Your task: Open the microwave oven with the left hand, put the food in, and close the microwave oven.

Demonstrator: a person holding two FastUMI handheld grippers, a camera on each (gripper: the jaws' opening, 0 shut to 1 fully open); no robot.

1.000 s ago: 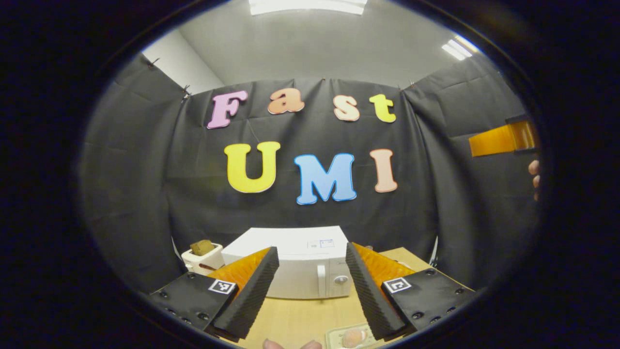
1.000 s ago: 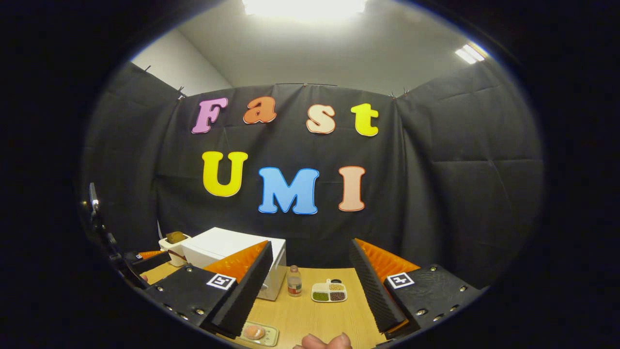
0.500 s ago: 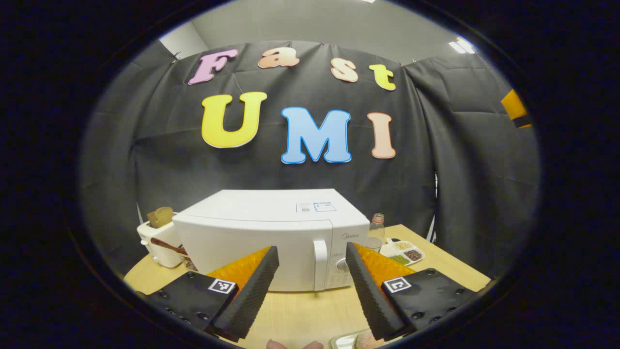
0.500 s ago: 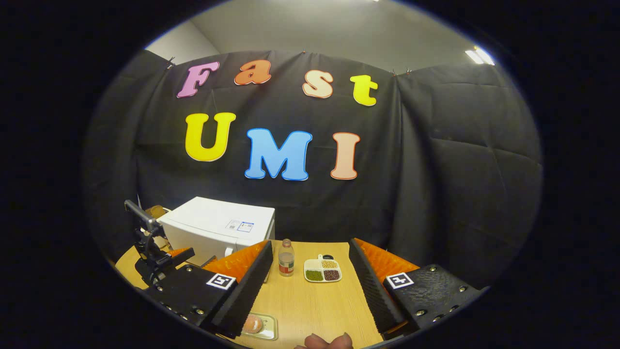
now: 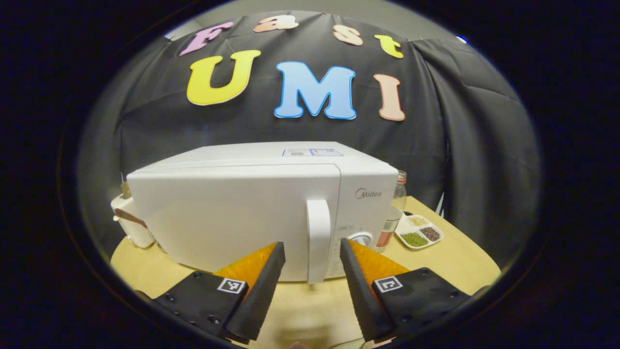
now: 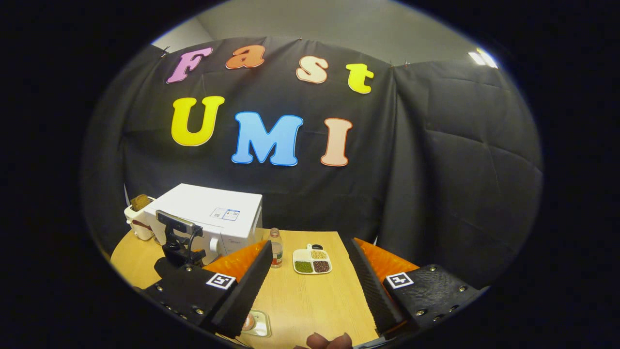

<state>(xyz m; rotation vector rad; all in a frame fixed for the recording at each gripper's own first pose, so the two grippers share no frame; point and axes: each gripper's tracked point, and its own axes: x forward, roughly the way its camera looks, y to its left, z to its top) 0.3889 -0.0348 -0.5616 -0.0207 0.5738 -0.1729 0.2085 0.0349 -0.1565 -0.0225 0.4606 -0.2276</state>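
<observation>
In the right gripper view, the right gripper point(image 6: 310, 281) hangs with jaws spread wide above the light wooden surface point(image 6: 310, 300). A white box-shaped microwave oven point(image 6: 208, 215) stands far left, door closed. Beside it are a small clear bottle point(image 6: 275, 248) and a white divided dish of grains point(image 6: 312, 261). The left gripper point(image 6: 177, 242) hovers before the oven.

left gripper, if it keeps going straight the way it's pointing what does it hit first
Most likely the microwave's door handle: it stands upright in line with the gap between the open left gripper fingers. How much gap remains is hard to judge.
</observation>
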